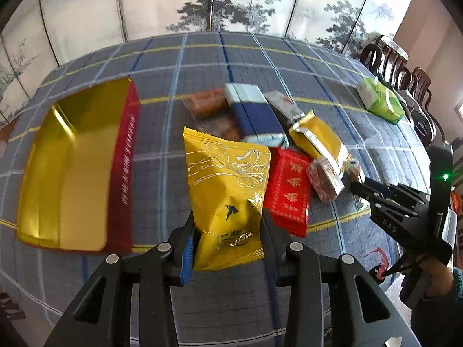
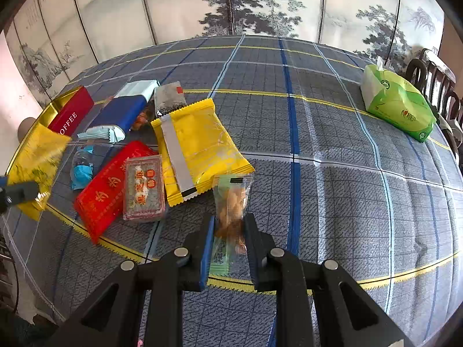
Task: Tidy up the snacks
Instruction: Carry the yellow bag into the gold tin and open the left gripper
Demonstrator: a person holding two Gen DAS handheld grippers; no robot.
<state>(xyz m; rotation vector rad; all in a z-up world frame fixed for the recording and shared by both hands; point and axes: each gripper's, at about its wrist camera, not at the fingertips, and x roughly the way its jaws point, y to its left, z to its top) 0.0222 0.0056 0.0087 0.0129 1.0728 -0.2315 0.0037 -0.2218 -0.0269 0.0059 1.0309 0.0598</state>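
1. While the left tongs (image 1: 228,228) grip a yellow snack packet (image 1: 228,190) by its lower half, the packet hangs above the bench (image 1: 202,57), just right of the red tin (image 1: 124,167) with its gold inside.
2. The right tongs (image 2: 230,231) are clenched on a clear-wrapped biscuit snack (image 2: 231,199) with green ends, which stands upright between the pads.
3. The remaining snacks lie clustered on the plaid cloth: a blue bar (image 2: 121,112), a second yellow packet (image 2: 199,144) lying seam-up, a red packet (image 2: 107,185), and a small clear-wrapped cake (image 2: 144,190) resting partly on the red one.
4. A green tissue pack (image 2: 396,104) sits well apart, near the bench's far right edge.
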